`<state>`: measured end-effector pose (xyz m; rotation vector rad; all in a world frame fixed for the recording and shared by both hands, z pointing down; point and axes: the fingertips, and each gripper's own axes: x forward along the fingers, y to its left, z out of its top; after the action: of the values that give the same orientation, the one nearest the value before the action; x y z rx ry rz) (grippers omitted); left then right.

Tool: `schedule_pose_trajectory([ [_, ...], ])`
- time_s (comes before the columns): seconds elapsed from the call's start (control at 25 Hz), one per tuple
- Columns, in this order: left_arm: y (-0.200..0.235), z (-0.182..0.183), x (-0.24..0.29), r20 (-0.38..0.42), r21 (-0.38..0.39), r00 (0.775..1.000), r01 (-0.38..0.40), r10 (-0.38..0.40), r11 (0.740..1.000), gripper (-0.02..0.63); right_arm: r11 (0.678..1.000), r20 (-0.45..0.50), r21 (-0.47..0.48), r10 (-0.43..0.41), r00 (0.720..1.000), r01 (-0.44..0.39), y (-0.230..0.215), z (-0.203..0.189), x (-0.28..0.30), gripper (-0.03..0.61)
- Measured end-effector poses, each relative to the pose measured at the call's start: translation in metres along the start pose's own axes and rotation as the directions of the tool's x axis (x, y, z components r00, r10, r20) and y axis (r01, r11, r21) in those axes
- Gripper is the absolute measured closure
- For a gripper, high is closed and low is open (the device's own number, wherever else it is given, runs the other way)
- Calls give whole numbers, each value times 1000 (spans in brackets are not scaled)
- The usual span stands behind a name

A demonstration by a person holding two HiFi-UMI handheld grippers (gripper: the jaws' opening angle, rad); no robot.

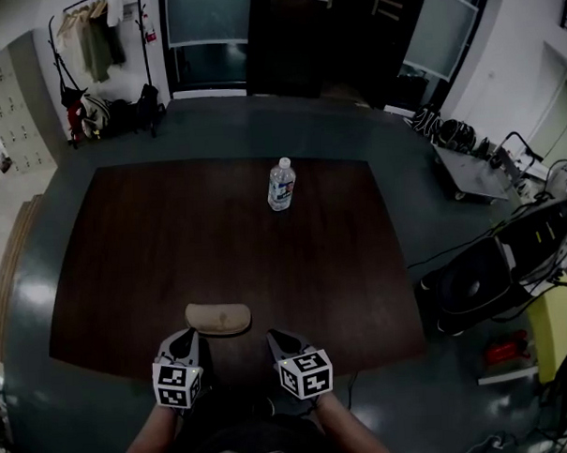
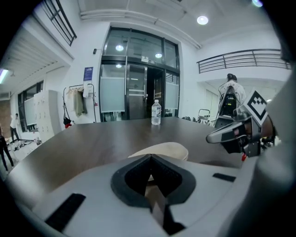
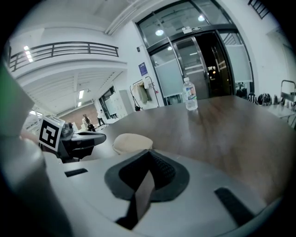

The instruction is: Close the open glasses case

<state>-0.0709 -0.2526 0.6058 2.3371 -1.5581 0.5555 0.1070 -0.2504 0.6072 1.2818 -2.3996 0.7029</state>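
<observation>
The step in hand is judged to be the approach, with nothing touched yet. The glasses case (image 1: pixel 218 318) is seen lying on the dark surface (image 1: pixel 124 237) near its front edge, just ahead of the left claw (image 1: pixel 183 342) and a little left of the right claw (image 1: pixel 285 341). It would be closed best with the base steadied by one claw while the lid is pressed down from above by the other, so that the case is not slid along the surface. How far the lid stands ajar cannot be made out. Both claws are held closed, jaws together, and nothing is gripped or touched by either.
</observation>
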Motion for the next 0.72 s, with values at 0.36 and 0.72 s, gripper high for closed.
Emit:
schedule_pose_trajectory([
  [0.36,-63,1,-41,43,-27,999,22,-21,999,605,998,9,62,10,1000,-10,-12,-38,-43,589],
  [0.72,-62,-7,-86,52,-27,999,3,-2,1000,604,996,13,83,31,999,-32,21,-52,-59,589],
])
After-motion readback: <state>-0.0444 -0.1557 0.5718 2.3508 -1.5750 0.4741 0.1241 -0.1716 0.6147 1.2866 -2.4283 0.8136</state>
